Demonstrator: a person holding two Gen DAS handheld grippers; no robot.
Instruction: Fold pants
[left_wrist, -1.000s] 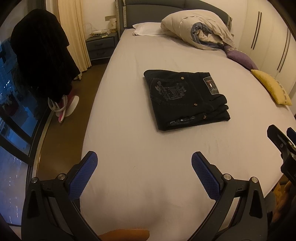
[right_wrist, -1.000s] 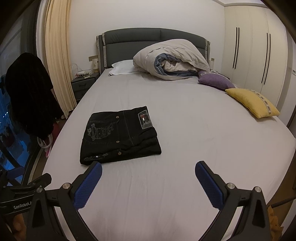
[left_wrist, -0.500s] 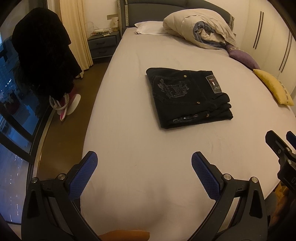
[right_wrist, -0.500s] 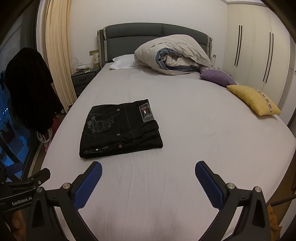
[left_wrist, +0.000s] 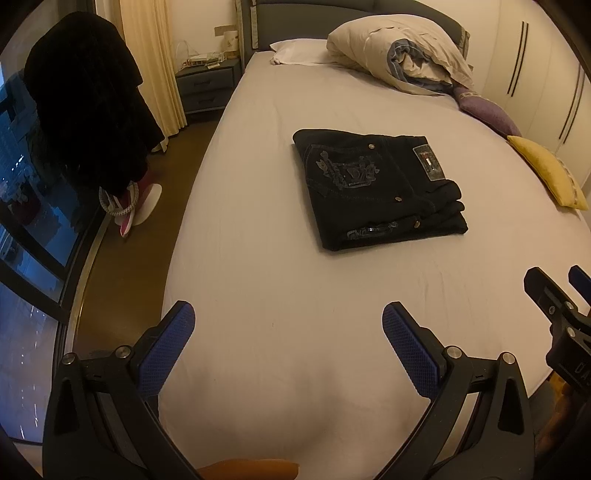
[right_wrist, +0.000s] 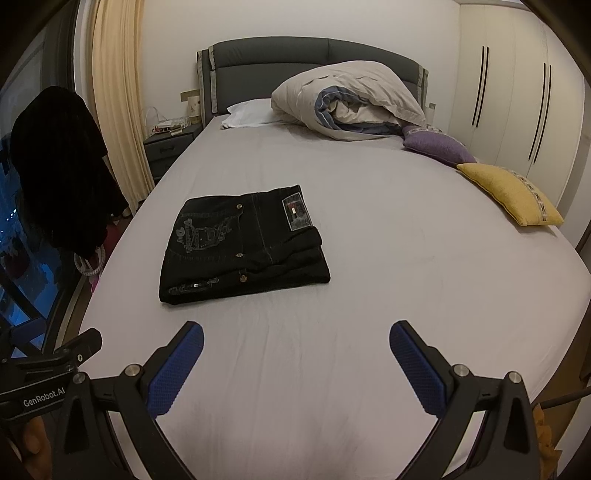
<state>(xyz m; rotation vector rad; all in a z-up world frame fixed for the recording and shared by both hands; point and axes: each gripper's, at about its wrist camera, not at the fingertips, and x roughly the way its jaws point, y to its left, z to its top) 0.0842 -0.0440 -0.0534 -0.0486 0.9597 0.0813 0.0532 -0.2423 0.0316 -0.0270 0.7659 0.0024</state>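
Note:
Black pants (left_wrist: 376, 188) (right_wrist: 240, 247) lie folded into a neat rectangle on the grey bed sheet (left_wrist: 295, 280) (right_wrist: 388, 258), a label patch facing up. My left gripper (left_wrist: 288, 332) hangs open over the near part of the bed, well short of the pants, with nothing between its blue pads. My right gripper (right_wrist: 295, 350) is also open and empty, nearer than the pants and to their right. In the left wrist view the right gripper's black frame (left_wrist: 554, 306) shows at the right edge.
A bundled duvet (right_wrist: 351, 99) and white pillow (right_wrist: 247, 112) sit by the headboard. Purple (right_wrist: 436, 146) and yellow (right_wrist: 509, 192) cushions lie along the bed's right side. A dark garment (left_wrist: 88, 103) hangs left of the bed above the wooden floor; a nightstand (left_wrist: 207, 83) stands behind.
Both grippers have drawn back and tilted slightly, so the pants sit a little farther up in each view. The pants have not moved; both grippers stay open.

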